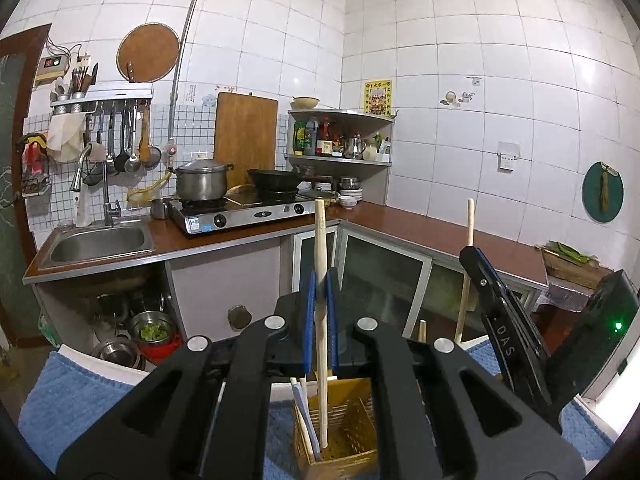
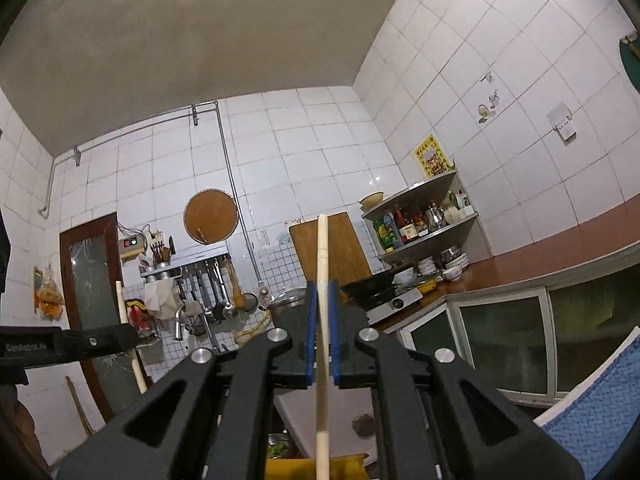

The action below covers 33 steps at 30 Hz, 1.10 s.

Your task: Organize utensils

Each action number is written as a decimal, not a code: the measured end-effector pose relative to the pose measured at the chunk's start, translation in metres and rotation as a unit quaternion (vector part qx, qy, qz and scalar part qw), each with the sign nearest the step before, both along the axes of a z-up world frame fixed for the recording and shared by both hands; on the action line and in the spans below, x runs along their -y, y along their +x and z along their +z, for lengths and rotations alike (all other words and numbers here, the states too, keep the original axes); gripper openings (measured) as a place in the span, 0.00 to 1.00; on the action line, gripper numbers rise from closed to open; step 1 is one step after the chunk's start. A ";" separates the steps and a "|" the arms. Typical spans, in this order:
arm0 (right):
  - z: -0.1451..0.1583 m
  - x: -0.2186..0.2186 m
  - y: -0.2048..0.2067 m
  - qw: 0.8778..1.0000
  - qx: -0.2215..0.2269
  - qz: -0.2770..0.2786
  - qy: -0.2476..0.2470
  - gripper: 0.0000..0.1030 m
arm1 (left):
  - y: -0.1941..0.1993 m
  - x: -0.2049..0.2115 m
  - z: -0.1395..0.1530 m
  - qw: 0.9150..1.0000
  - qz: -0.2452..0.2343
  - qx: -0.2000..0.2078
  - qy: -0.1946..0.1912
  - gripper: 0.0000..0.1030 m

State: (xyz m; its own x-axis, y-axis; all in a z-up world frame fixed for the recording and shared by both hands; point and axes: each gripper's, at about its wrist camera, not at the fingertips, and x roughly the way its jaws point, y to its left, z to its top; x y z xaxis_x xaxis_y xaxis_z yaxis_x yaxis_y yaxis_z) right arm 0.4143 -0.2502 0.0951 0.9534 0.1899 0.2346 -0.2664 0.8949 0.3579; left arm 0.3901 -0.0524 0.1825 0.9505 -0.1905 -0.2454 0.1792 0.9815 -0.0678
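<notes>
In the left wrist view my left gripper [image 1: 320, 280] is shut on a pale wooden chopstick [image 1: 320, 232]. It stands nearly upright, and its lower end reaches into a yellow slotted utensil basket [image 1: 352, 424] below the fingers. A few other sticks lean in the basket. To the right, my right gripper [image 1: 466, 254] holds a second chopstick [image 1: 469, 220], also upright. In the right wrist view my right gripper [image 2: 321, 292] is shut on that chopstick [image 2: 322, 248], with the basket's yellow rim [image 2: 348, 468] just below. The left gripper [image 2: 128, 332] and its chopstick [image 2: 120, 300] show at the left edge.
The basket rests on a blue towel [image 1: 80, 400] over a white surface. Beyond is an L-shaped brown counter [image 1: 420, 232] with a steel sink [image 1: 100, 240], a gas stove [image 1: 240, 212] with a pot and a wok, and a corner shelf [image 1: 340, 136] of bottles.
</notes>
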 end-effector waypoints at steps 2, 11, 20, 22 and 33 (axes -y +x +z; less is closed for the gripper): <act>-0.003 -0.004 0.003 1.000 0.001 -0.008 -0.008 0.06 | 0.005 0.000 -0.007 1.000 0.001 -0.001 0.004 0.04; -0.013 -0.005 0.006 0.999 -0.005 -0.027 -0.029 0.06 | 0.020 0.004 -0.039 1.000 -0.008 -0.011 0.004 0.04; -0.032 -0.009 0.005 0.998 -0.020 -0.037 -0.054 0.06 | 0.024 0.007 -0.058 0.999 -0.010 -0.027 0.012 0.04; -0.035 -0.012 0.003 0.997 -0.020 -0.040 -0.065 0.06 | 0.024 0.006 -0.063 0.999 -0.010 -0.033 0.010 0.04; -0.031 0.002 -0.029 0.996 -0.019 -0.036 -0.085 0.06 | 0.021 0.001 -0.095 0.997 -0.009 -0.076 -0.002 0.04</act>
